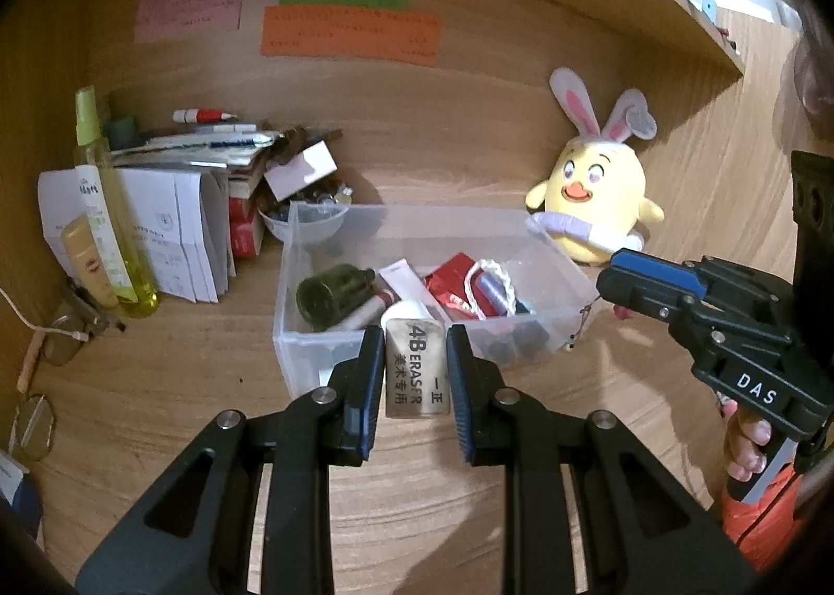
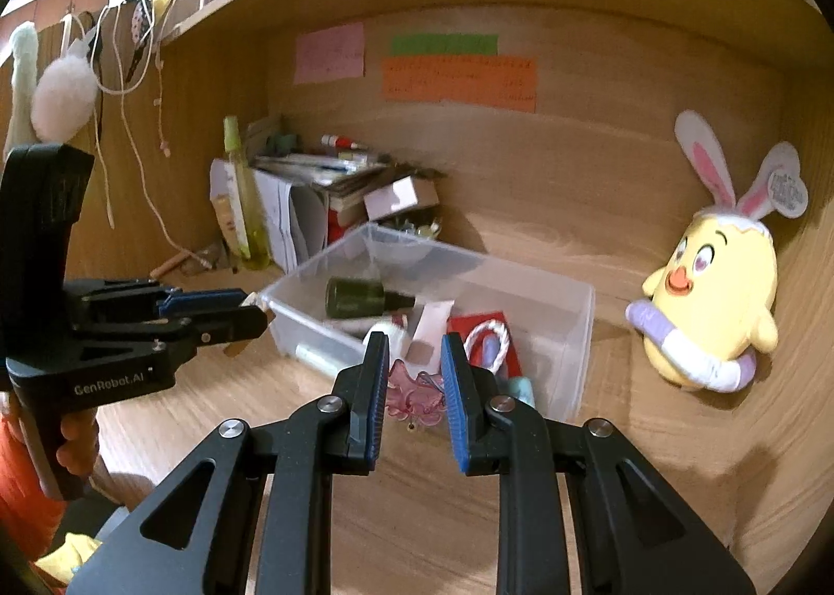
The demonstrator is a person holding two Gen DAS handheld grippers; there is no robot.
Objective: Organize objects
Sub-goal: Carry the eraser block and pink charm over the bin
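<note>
Left tongs (image 1: 415, 366) grip worn grey 4B eraser (image 1: 417, 368)

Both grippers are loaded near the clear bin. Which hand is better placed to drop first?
Left, probably: the left gripper holds the eraser at the clear bin's near wall, while the right gripper's pink hair clip sits by a corner.

I see both views under warm, fairly dim indoor light, with the wood surface (image 1: 156, 376) glowing orange-brown. Daylight blows out to white in the upper corners beyond the shelf (image 2: 219, 6). Soft shadows fall near the plush chick (image 2: 709, 303). The fisheye bends the edges hard and blackens the corners. The right view is slightly motion-blurred; the near eraser (image 1: 415, 367) reads sharp.
</note>
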